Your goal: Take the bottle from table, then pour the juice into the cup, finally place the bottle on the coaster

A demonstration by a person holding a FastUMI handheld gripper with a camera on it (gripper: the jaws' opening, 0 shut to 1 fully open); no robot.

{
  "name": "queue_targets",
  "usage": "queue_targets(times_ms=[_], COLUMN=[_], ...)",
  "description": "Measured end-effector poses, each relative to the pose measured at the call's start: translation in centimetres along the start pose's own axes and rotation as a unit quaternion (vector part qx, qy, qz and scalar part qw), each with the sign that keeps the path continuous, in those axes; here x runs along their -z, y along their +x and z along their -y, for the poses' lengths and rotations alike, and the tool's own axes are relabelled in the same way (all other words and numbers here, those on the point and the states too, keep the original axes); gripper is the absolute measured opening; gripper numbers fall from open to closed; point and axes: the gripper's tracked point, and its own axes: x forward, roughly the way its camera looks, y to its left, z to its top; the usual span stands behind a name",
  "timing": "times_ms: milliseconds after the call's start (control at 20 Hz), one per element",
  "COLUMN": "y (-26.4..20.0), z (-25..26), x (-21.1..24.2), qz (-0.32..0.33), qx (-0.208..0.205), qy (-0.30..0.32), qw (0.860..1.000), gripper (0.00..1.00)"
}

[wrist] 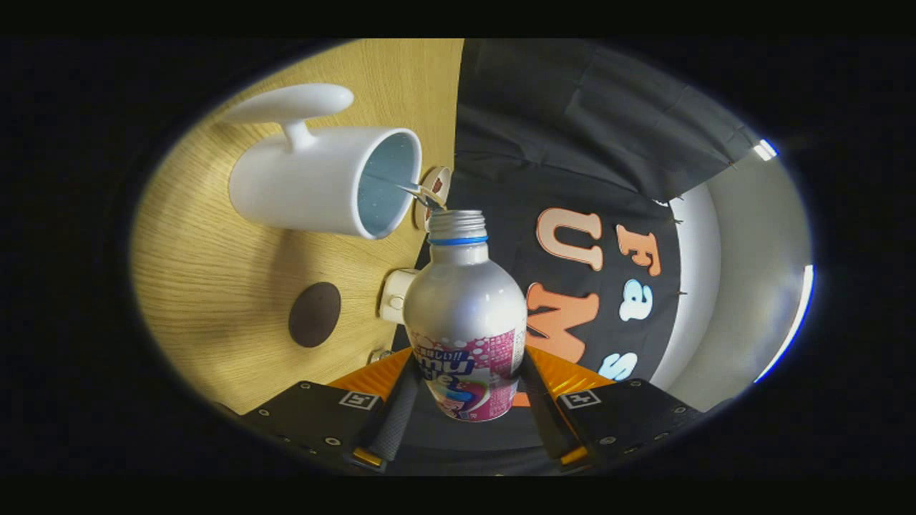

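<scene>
Tool [469, 400] around bottle [465, 315], base hidden

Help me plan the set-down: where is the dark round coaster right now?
In the gripper view, the dark round coaster lies flat on the wooden table, beside the white mug and a small white fitting at the table's edge.

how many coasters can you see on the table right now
2. A dark brown round coaster lies on the wooden table below the white mug. A second light, patterned disc, likely a coaster, peeks out beyond the mouth of the silver bottle gripped in the gripper.
</scene>
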Motion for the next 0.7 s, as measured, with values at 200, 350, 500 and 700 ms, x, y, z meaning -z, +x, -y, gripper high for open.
queue_targets(times_ms=[200,350,500,700], y=[-0.4,-0.2,-0.2,-0.2], z=[1.2,1.3,1.3,0.9], x=[0.1,0.1,0.3,0.3], qz=[0.003,0.002,0.002,0.005], qx=[0.005,0.007,0.009,0.006], qy=[-0.006,-0.01,-0.018,-0.031], qw=[1.0,1.0,1.0,0.999], gripper=[0.76,0.76,0.76,0.76])
